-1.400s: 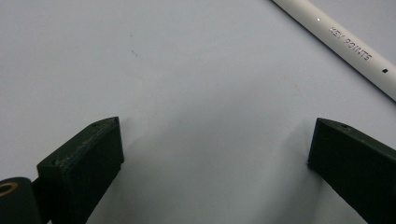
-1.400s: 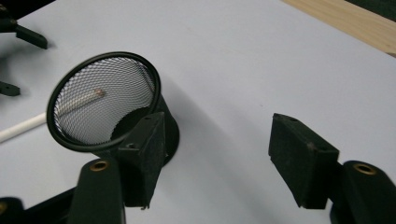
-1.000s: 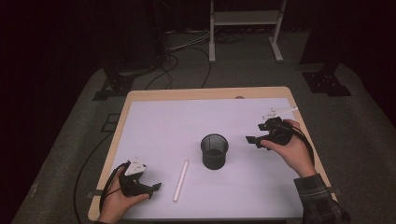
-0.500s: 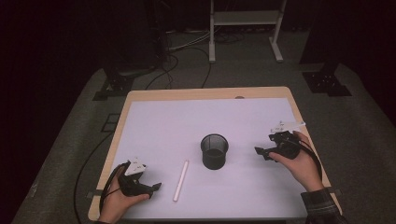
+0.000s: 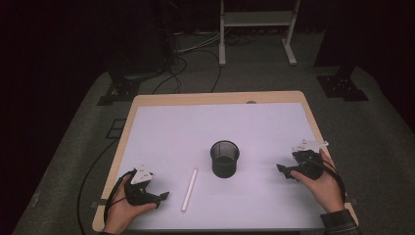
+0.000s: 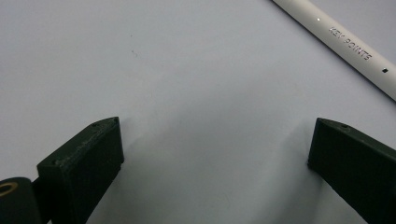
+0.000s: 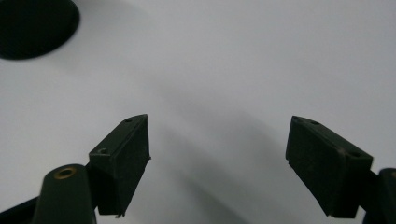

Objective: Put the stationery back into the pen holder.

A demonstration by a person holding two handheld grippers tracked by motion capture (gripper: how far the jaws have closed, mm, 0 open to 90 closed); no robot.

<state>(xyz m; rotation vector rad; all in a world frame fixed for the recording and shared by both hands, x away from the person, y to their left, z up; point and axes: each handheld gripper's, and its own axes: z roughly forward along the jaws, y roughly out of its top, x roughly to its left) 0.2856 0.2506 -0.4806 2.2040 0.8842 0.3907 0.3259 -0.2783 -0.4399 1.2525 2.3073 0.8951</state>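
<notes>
A black mesh cup [image 5: 225, 159] stands upright in the middle of the white sheet [image 5: 220, 122]. Just left of it lies a white pen [image 5: 190, 188], pointing roughly front to back. My left gripper [image 5: 162, 198] rests low at the front left, its jaws open and aimed at the pen from the left. In the left gripper view its jaws [image 6: 217, 128] stand wide over bare sheet, and the pen [image 6: 341, 46] crosses the upper right corner. My right gripper [image 5: 284, 171] sits right of the cup, open and empty, jaws pointing toward it. The cup [image 7: 32, 25] is a dark blur at the upper left of the right gripper view [image 7: 217, 121].
The wooden table [image 5: 195, 100] shows as a border around the sheet. Beyond it is dark carpet with cables [image 5: 195, 49], a white stand [image 5: 254, 29] and black tripod feet [image 5: 342, 83].
My right hand has come down and back toward the near right of the table, away from the far right corner. The left hand, pen and cup have stayed put.
</notes>
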